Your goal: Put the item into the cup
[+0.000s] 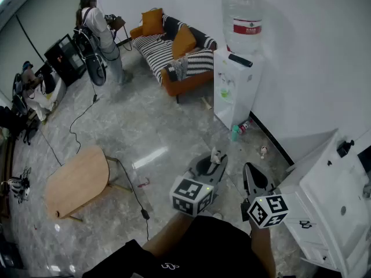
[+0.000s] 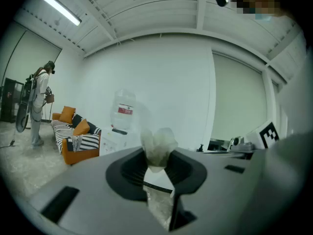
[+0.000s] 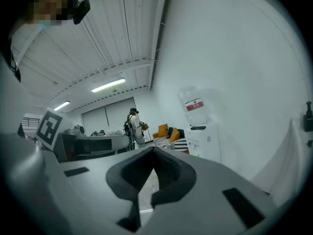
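The left gripper pinches a crumpled pale item in its fingers, while the right gripper has its fingers pressed together.

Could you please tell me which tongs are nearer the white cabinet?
Right. The right tongs sit just left of the white cabinet; the left tongs, holding a wrapper, are farther left.

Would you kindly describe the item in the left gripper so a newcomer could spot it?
Start at the white water dispenser against the wall, then drop to the left gripper below it. Pinched at its tip is a small crumpled whitish wrapper; the right gripper beside holds nothing.
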The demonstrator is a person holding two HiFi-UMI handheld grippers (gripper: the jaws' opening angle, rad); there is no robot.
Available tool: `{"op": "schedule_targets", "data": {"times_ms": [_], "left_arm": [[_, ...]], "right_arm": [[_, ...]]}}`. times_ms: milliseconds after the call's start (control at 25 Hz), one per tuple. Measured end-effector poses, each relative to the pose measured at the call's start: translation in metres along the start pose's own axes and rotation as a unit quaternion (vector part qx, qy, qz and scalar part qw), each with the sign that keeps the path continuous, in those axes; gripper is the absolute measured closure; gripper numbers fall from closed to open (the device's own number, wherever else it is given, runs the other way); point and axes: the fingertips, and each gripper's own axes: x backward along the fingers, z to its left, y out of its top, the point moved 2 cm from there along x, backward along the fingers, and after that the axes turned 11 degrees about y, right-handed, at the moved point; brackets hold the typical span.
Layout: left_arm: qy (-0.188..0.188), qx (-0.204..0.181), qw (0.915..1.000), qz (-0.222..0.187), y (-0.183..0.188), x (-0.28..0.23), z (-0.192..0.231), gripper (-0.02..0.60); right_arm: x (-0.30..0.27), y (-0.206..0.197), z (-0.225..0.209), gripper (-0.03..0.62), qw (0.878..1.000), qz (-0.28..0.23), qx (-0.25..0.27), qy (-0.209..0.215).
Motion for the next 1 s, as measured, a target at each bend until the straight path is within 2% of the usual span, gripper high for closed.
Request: {"op": "schedule_targets", "data": {"times_ms": [200,600,1000], "left_arm": [[0.006,0.005,1.0,0.001,-0.003,-0.003,-0.002,0.492],[0.011,0.01,0.9999,-0.005,-0.003,-0.01,-0.003,0.492],[0.03,0.015,0.9994,-0.009,-0.001,-0.008,0.016,0.492]], "right_arm": [[0.001,0.0,0.001,0.585,1.0,0.003,-0.014,0.019],[-0.003,0.004,-0.01,0.585,1.0,-0.008,-0.01,0.023],[-0.023,0.003,-0.009,0.585,0.999,0.002,-0.008,0.041]]}}
